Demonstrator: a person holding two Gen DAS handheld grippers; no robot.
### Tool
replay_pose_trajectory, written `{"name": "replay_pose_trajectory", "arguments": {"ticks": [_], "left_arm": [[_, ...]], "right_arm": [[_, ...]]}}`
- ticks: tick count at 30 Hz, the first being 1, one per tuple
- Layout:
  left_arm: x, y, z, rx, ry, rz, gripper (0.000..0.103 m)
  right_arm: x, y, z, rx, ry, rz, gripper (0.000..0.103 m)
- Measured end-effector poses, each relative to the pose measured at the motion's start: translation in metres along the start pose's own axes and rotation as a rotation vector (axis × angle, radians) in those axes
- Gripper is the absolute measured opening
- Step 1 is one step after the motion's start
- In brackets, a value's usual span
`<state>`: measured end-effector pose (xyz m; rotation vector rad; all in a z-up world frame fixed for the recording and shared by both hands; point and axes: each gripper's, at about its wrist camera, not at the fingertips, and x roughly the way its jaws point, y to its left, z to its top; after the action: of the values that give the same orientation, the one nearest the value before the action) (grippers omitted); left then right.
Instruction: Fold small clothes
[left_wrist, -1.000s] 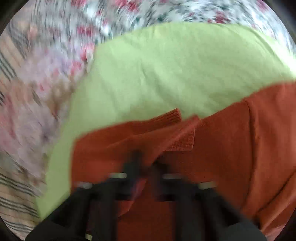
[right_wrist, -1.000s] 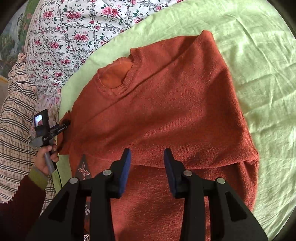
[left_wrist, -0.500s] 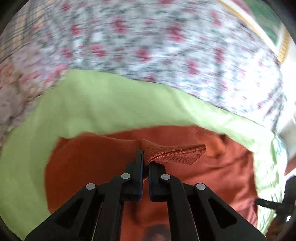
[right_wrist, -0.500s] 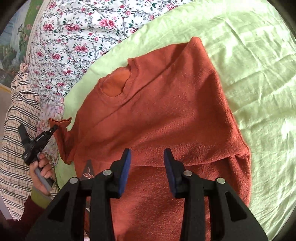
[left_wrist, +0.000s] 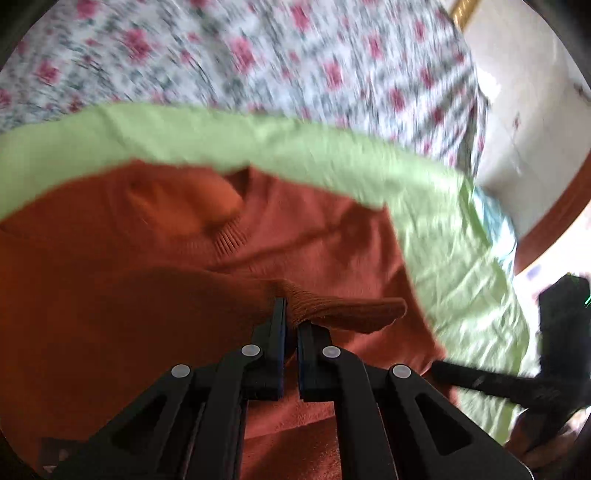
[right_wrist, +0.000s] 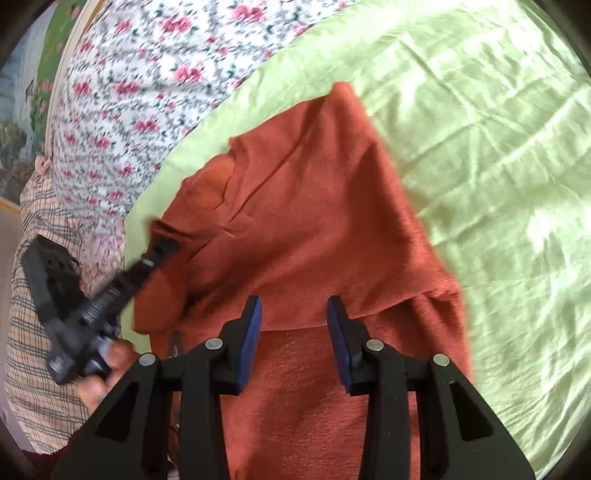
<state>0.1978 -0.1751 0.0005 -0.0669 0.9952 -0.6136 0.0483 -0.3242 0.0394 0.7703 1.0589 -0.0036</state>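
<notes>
Sweater cuff (left_wrist: 343, 310) between left fingers (left_wrist: 277, 332)

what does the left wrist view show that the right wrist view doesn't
Only the left wrist view shows the ribbed sleeve cuff pinched in the shut left hand-held gripper, plus a white wall. Only the right wrist view shows the plaid cloth and the open right hand-held gripper hovering over the hem. Both show the rust-orange sweater, green sheet and floral fabric.
</notes>
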Motion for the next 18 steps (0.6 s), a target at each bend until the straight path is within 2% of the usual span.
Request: {"name": "replay_pose_trajectory", "arguments": {"ticks": [2,4,6,8,10,12,13,15,16,18], "left_arm": [[0.018,0.0,-0.007,0.006,0.051,-0.002,0.004],[0.025,0.003,-0.015,0.003,0.092,0.002,0.01],[0.022,0.007,-0.022,0.006,0.107,-0.003,0.019],[0.01,0.012,-0.03,0.015,0.108,0.01,0.041],[-0.009,0.019,-0.039,0.021,0.094,0.021,0.05],[-0.026,0.029,-0.049,0.017,0.091,0.037,0.053],[-0.037,0.038,-0.055,0.01,0.089,0.062,0.053],[-0.061,0.064,-0.069,-0.021,0.083,0.136,0.053],[-0.075,0.083,-0.077,-0.053,0.076,0.199,0.053],[-0.092,0.112,-0.088,-0.104,0.068,0.301,0.053]], "right_arm": [[-0.001,-0.006,0.001,0.009,-0.007,-0.003,0.038],[0.0,-0.009,0.002,0.016,-0.008,-0.006,0.038],[0.003,-0.01,0.003,0.019,-0.008,-0.002,0.038],[0.007,-0.008,0.004,0.012,-0.005,-0.002,0.038],[0.013,-0.003,0.006,0.002,0.001,0.006,0.038],[0.021,0.003,0.008,0.002,0.012,0.025,0.038],[0.025,0.005,0.009,0.007,0.019,0.037,0.038],[0.033,0.01,0.011,0.019,0.035,0.058,0.045],[0.037,0.012,0.011,0.028,0.046,0.071,0.05],[0.044,0.017,0.01,0.057,0.079,0.117,0.052]]}}
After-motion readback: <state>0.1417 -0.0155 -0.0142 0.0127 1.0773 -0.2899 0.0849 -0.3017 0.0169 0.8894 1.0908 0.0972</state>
